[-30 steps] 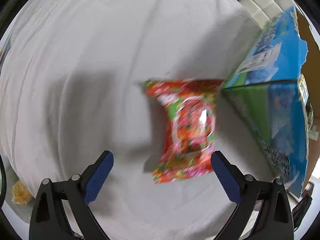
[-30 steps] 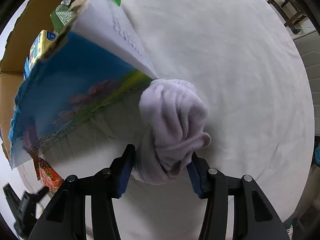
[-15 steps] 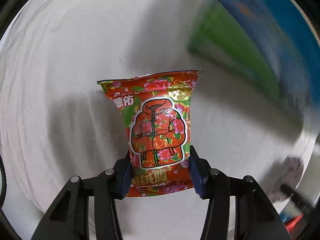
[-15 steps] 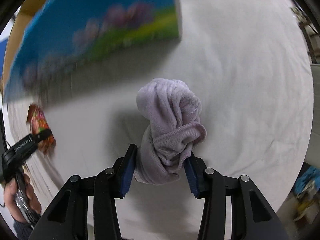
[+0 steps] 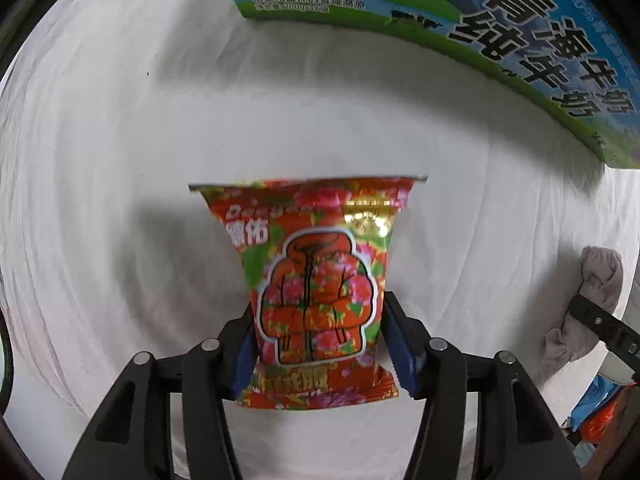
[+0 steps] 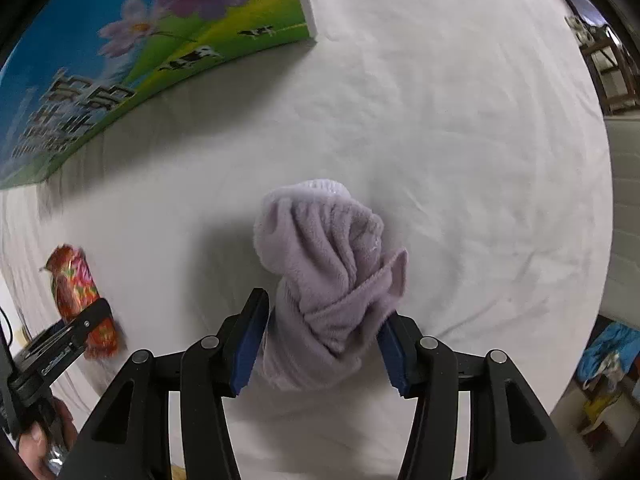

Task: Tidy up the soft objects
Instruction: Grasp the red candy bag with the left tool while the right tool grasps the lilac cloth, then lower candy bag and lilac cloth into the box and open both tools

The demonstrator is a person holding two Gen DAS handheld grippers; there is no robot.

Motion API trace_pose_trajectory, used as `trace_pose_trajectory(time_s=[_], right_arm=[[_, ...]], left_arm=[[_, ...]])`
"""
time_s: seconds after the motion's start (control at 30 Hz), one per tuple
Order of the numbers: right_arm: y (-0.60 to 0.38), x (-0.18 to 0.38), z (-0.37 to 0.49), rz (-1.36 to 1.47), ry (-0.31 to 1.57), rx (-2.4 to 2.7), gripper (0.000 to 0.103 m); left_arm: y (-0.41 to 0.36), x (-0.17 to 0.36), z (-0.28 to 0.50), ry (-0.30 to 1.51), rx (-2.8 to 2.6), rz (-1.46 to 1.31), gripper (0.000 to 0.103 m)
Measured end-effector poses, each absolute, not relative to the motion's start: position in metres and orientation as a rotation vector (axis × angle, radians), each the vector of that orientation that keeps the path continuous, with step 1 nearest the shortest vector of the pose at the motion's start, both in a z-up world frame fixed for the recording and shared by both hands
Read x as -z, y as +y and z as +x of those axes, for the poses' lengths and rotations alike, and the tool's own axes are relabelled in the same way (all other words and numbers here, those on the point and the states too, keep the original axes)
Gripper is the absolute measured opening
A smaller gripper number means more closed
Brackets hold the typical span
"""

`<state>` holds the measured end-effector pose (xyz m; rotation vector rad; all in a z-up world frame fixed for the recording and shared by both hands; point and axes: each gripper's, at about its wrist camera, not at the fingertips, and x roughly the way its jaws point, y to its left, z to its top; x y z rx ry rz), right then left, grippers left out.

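My left gripper (image 5: 320, 340) is shut on a red and green flowered snack packet (image 5: 316, 280) and holds it above the white sheet (image 5: 120, 160). My right gripper (image 6: 322, 340) is shut on a bunched lilac fleece cloth (image 6: 328, 272), also above the sheet. The packet shows at the left of the right wrist view (image 6: 78, 300), the cloth at the right of the left wrist view (image 5: 588, 304). The blue and green milk carton box (image 5: 520, 32) stands beyond both, also in the right wrist view (image 6: 120, 60).
The white sheet (image 6: 440, 140) covers the whole surface. Coloured clutter lies off its edge at lower right (image 6: 608, 364). A wooden chair (image 6: 608, 56) stands far right. The person's hand (image 6: 36, 436) holds the left gripper's handle.
My left gripper closed on the snack packet and lifted it. Both grippers pulled back from the box, which now lies farther off at the top of both views.
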<state>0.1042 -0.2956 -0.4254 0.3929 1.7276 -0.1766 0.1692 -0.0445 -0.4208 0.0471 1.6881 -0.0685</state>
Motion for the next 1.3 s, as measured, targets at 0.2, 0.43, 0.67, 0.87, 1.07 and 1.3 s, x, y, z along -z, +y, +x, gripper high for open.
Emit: trace_pose_trajectory(time_s=[0.2, 0.43, 0.67, 0.87, 1.07, 1.3], right_arm=[[-0.288, 0.427, 0.097, 0.325, 1.715, 0.208, 0.044], [-0.259, 0.411, 0.082, 0.262, 1.71, 0.138, 0.04], [-0.241, 0.358, 0.066, 0.237, 1.64, 0.05, 0.04], [-0.237, 0.284, 0.072, 0.25, 1.547, 0.006, 0.04], [-0.258, 0.223, 0.064, 0.246, 1.467, -0.027, 0.04], [-0.268, 0.194, 0.067, 0.246, 1.395, -0.045, 0.04]], left_arm=[[-0.034, 0.401, 0.164, 1.661, 0.066, 0.048, 0.044], [-0.049, 0.376, 0.136, 1.612, 0.097, 0.073, 0.042], [-0.075, 0.32, 0.116, 1.547, 0.199, 0.073, 0.042], [-0.097, 0.26, 0.104, 1.43, 0.264, 0.111, 0.042], [-0.077, 0.202, 0.118, 1.35, 0.28, 0.084, 0.042], [-0.069, 0.166, 0.133, 1.248, 0.297, 0.061, 0.042]])
